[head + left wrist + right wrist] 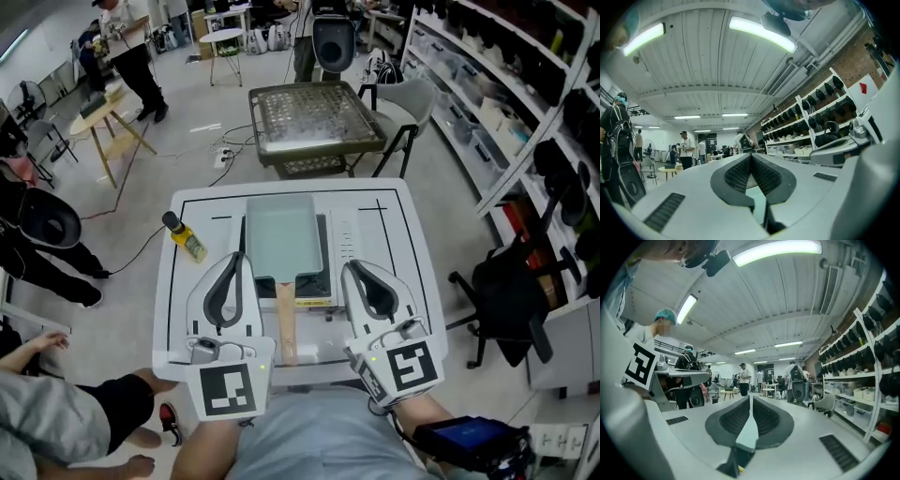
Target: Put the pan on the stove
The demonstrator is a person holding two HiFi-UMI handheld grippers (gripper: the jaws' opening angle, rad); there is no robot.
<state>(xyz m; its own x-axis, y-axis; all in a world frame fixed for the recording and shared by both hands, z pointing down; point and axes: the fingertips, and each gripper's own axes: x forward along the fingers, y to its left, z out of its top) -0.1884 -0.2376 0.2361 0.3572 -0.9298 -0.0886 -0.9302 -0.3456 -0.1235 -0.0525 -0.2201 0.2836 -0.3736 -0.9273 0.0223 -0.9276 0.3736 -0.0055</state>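
The teal pan sits on the stove, apparently squarely; left gripper rests just left of the stove, jaws together, empty; right gripper just right of the stove, likewise closed on nothing.

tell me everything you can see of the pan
The pan is rectangular and shallow, pale teal inside with a low raised rim, and it looks empty. A straight, light wooden handle runs from the middle of its near side toward the person, reaching past the stove's front. The pan sits flat on the portable stove, which stands on the white table. The handle lies between the left gripper and the right gripper; both are shut and neither holds it.
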